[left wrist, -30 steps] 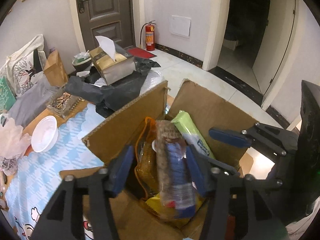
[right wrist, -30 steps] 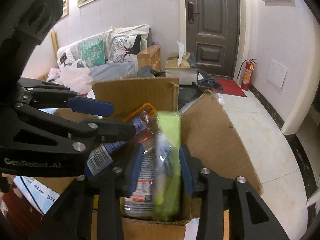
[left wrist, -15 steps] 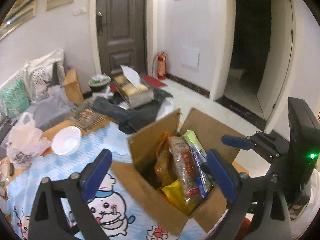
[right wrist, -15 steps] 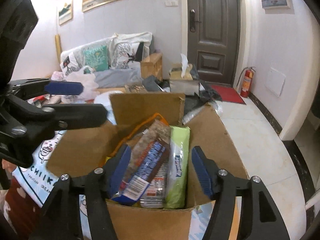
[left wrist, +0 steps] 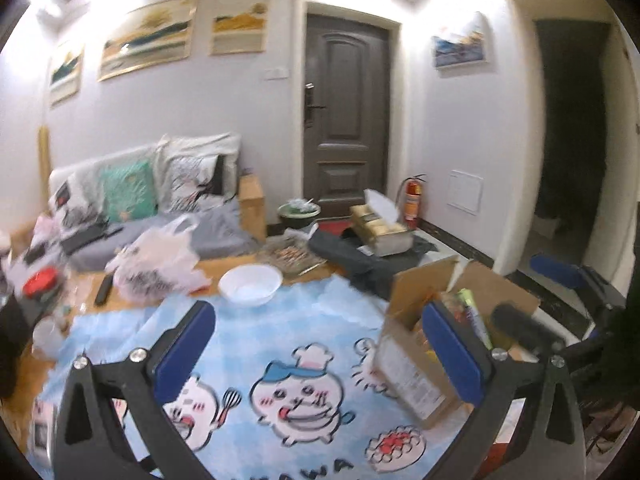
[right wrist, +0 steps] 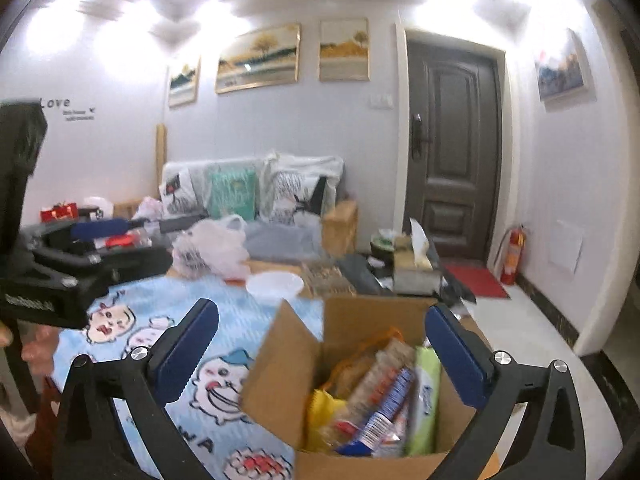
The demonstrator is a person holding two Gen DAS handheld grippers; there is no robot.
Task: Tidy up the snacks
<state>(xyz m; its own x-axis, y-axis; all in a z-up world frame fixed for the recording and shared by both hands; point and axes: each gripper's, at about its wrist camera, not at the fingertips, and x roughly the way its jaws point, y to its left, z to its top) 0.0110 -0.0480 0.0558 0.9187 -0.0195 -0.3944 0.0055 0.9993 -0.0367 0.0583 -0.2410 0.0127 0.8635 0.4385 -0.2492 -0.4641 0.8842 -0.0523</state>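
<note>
Open cardboard box point(right wrist: 372, 312) on tablecloth point(left wrist: 256, 336), snack packets point(right wrist: 384, 404) upright inside

Desk point(left wrist: 224, 268) is wearing a blue cartoon cloth point(left wrist: 288, 332) over most of its top; bare wood is showing along the far edge. Cardboard box point(right wrist: 280, 380) w/ flaps open is sitting on the cloth at the right end, snack packs point(right wrist: 384, 400) standing inside. White bowl point(left wrist: 250, 283) is resting at the cloth's far edge. White plastic bag point(left wrist: 156, 264) is slumping on the wood just left of the bowl, a dark remote point(left wrist: 103, 289) lying beside it. Tray point(left wrist: 290, 258) is sitting behind the bowl, contents too blurred to tell. Black bag point(left wrist: 352, 260) is lying crumpled behind the box, tissue box point(left wrist: 382, 226) sitting on it.
</note>
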